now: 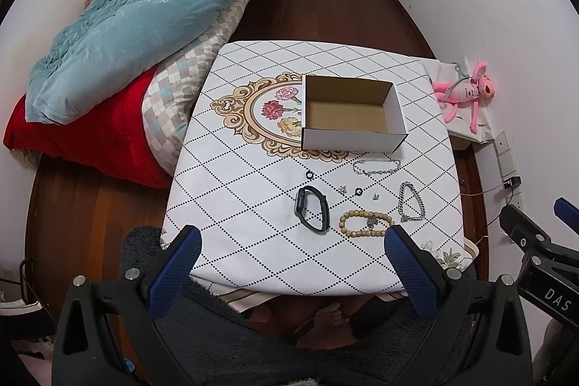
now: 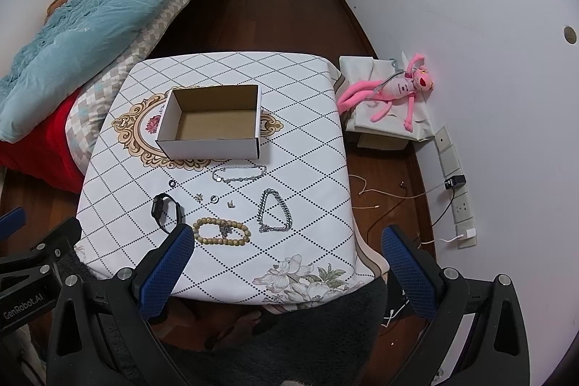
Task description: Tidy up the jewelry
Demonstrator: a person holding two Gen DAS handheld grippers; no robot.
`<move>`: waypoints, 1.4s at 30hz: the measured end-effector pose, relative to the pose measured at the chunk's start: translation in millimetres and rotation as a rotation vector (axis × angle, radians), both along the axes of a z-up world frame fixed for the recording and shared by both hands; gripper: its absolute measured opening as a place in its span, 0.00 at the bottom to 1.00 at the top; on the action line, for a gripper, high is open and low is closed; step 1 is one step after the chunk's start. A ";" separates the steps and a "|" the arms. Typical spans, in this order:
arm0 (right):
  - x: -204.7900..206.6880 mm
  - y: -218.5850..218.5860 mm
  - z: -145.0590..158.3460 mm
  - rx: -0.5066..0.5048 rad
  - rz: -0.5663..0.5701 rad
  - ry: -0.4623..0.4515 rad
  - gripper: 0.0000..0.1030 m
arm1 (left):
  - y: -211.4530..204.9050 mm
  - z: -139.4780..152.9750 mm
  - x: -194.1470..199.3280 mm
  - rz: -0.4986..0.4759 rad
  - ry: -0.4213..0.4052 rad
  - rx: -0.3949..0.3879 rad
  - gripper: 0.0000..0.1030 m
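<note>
An open empty cardboard box (image 1: pixel 353 113) (image 2: pixel 213 122) stands mid-table. In front of it lie a thin silver bracelet (image 1: pixel 376 166) (image 2: pixel 239 173), a thick silver chain (image 1: pixel 410 202) (image 2: pixel 274 211), a wooden bead bracelet (image 1: pixel 365 223) (image 2: pixel 221 232), a black smartwatch (image 1: pixel 312 209) (image 2: pixel 167 209), two small black rings (image 1: pixel 309 175) (image 1: pixel 358 191) and small earrings (image 1: pixel 376 196). My left gripper (image 1: pixel 292 246) is open and empty, above the table's near edge. My right gripper (image 2: pixel 286 246) is open and empty, near the front right corner.
The table (image 1: pixel 253 205) has a white diamond-pattern cloth. A bed with blue quilt (image 1: pixel 126 24) is at left. A pink plush toy (image 2: pixel 394 93) on a box is at right, with wall sockets and cables (image 2: pixel 452 187). Bare feet (image 1: pixel 325 321) are below the table edge.
</note>
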State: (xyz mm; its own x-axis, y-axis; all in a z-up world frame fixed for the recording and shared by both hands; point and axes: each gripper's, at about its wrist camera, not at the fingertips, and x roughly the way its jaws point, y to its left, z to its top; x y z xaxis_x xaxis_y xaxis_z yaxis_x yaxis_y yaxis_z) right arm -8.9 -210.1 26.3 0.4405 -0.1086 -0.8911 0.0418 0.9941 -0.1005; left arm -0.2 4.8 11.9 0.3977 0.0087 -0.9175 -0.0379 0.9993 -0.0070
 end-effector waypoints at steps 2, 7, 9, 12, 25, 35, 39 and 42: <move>0.9 1.4 1.5 -0.002 0.002 -0.001 1.00 | 0.6 0.8 0.0 0.000 -0.002 0.000 1.00; 1.3 2.1 2.9 0.001 0.002 -0.001 1.00 | 0.6 2.0 -0.3 -0.001 -0.007 0.001 1.00; 0.8 2.3 2.0 0.001 0.002 -0.002 1.00 | -0.2 2.9 -0.4 -0.002 -0.010 0.004 1.00; 0.9 2.9 3.0 0.003 0.002 -0.002 1.00 | -0.9 4.3 -1.1 -0.004 -0.010 -0.003 1.00; 1.7 3.3 5.8 0.003 0.004 -0.005 1.00 | -3.4 8.6 -2.2 -0.007 -0.016 -0.006 1.00; 0.7 3.4 6.1 0.003 0.005 -0.008 1.00 | -3.4 10.4 -1.1 -0.007 -0.016 -0.010 1.00; 1.1 3.7 8.5 0.002 0.006 -0.009 1.00 | -5.4 12.6 -1.9 -0.009 -0.020 -0.015 1.00; 0.6 3.6 8.8 0.003 0.005 -0.008 1.00 | -5.1 12.0 -3.4 -0.010 -0.018 -0.019 1.00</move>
